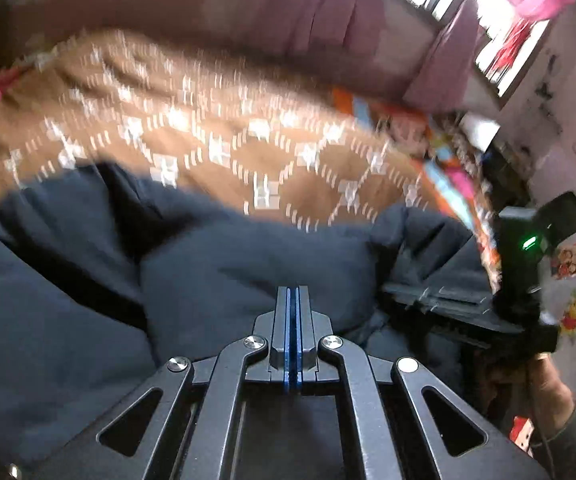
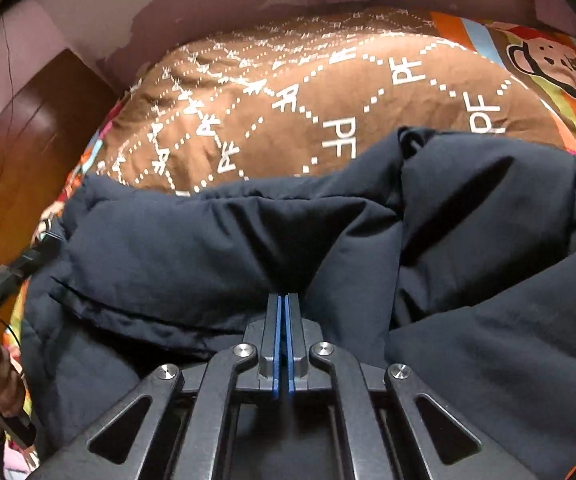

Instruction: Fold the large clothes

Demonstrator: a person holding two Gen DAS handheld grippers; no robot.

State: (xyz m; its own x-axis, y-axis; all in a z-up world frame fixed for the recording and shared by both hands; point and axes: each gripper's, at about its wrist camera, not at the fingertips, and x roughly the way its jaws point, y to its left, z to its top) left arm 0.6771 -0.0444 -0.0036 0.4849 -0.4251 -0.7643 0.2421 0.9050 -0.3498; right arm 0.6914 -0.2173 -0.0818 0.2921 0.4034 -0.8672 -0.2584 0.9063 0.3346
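Dark puffy jacket (image 2: pixel 247 240) sits bunched on the bed (image 2: pixel 288 92), barely folded. Right gripper (image 2: pixel 281 300) pinches a jacket fold; left gripper (image 1: pixel 292 292) looks closed, apparently empty.

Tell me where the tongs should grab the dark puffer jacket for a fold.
Probably the long raised edge of the dark puffer jacket nearest the brown bedspread, coming in from the near side. It stands up as a padded ridge, thin enough to pinch. Right tongs and left tongs each look closed on a fabric fold.
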